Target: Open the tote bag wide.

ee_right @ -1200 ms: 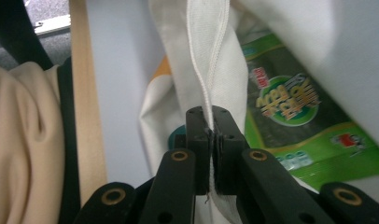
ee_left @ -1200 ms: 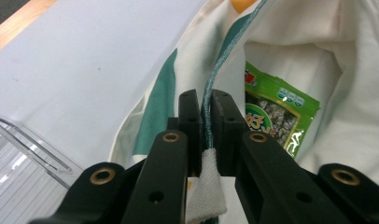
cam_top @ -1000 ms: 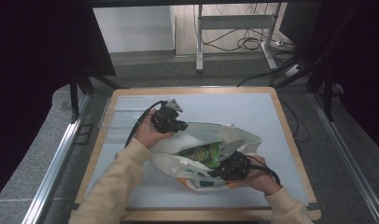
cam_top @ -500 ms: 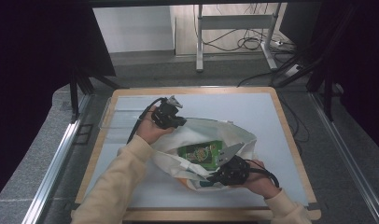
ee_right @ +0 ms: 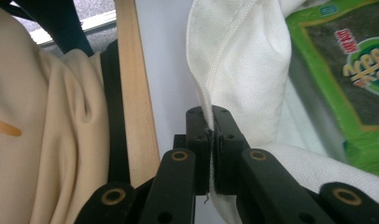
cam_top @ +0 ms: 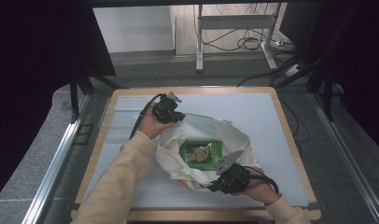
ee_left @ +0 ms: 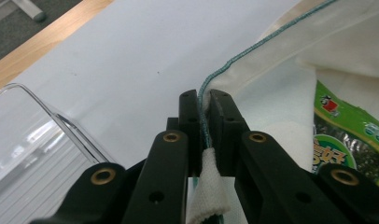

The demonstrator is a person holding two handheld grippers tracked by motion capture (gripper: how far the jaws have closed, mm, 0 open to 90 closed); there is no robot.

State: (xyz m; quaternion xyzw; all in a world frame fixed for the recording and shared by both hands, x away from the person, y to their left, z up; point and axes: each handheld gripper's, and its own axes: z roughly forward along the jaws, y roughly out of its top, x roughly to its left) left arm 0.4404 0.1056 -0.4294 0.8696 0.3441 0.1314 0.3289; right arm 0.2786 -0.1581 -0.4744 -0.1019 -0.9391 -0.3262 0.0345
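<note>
From the high view, a white cloth bag [cam_top: 225, 140] lies crumpled near the middle of the worktop [cam_top: 267, 112], its mouth spread so that a green snack packet [cam_top: 201, 153] shows lying flat inside it. The left gripper [cam_top: 176, 114] sits at the bag's far edge and the right gripper [cam_top: 220, 183] at its near edge, each clamped on the rim. A clear plastic tray [cam_top: 114, 122] rests on the worktop just left of the left gripper.

In the left gripper view, the left gripper [ee_left: 204, 100] has its jaws pressed together on the bag's rim [ee_left: 253, 51], where a teal stitched hem runs down between them. The green packet [ee_left: 346, 135] lies to the right, and the clear tray [ee_left: 43, 135] to the left.

In the right gripper view, the right gripper [ee_right: 210, 119] is closed tight on a fold of the white bag [ee_right: 243, 65], with the packet [ee_right: 346, 70] beside it at right. A cream sleeve [ee_right: 43, 121] and the worktop's wooden edge [ee_right: 136, 107] lie at left.
</note>
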